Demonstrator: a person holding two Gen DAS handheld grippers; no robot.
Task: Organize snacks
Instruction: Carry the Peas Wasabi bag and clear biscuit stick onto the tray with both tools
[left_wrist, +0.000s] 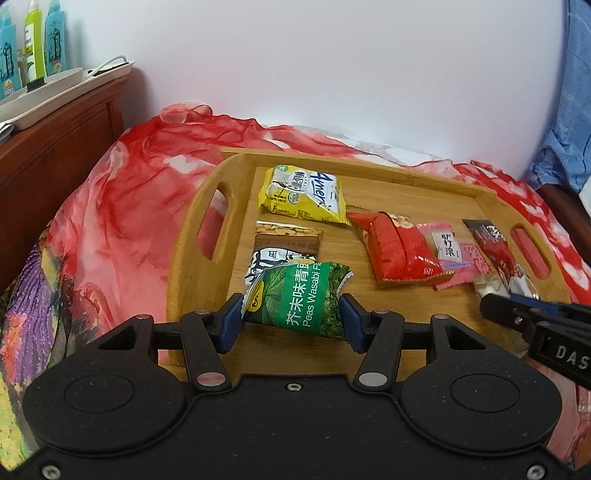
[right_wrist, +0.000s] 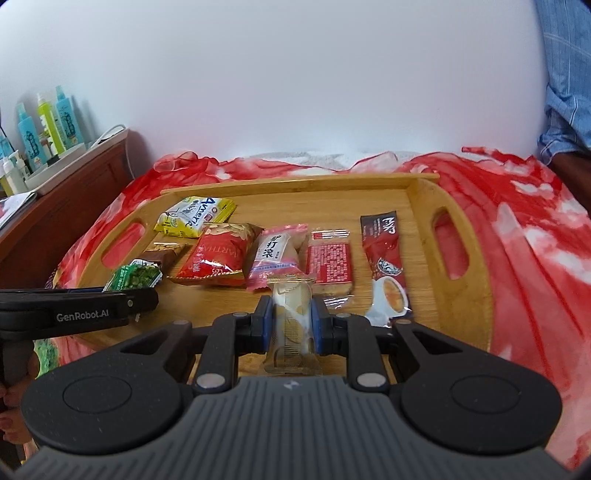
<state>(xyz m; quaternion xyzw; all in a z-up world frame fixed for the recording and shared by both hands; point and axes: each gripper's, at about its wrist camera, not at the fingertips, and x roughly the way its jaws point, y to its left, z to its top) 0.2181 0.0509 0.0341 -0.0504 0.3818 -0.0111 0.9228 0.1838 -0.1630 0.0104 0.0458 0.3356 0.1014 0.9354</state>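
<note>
A wooden tray (left_wrist: 207, 206) (right_wrist: 424, 192) lies on a red cloth and holds several snack packets. My left gripper (left_wrist: 291, 317) is shut on a green wasabi peas packet (left_wrist: 295, 295) (right_wrist: 135, 278) over the tray's near left part, above a brown seed packet (left_wrist: 286, 240). My right gripper (right_wrist: 291, 321) is shut on a clear gold-patterned pastry packet (right_wrist: 291, 325) near the tray's front edge; in the left wrist view it shows as the right gripper (left_wrist: 491, 299). On the tray lie a yellow packet (left_wrist: 303, 194) (right_wrist: 194, 218), a red packet (left_wrist: 391, 251) (right_wrist: 218, 254), a pink packet (right_wrist: 277, 253) and a coffee sachet (right_wrist: 386, 266).
The red patterned cloth (left_wrist: 129, 192) covers the bed around the tray. A dark wooden headboard (left_wrist: 55, 144) at the left carries a white tray with bottles (left_wrist: 35, 40). A person's blue sleeve (right_wrist: 565, 110) is at the far right. A white wall stands behind.
</note>
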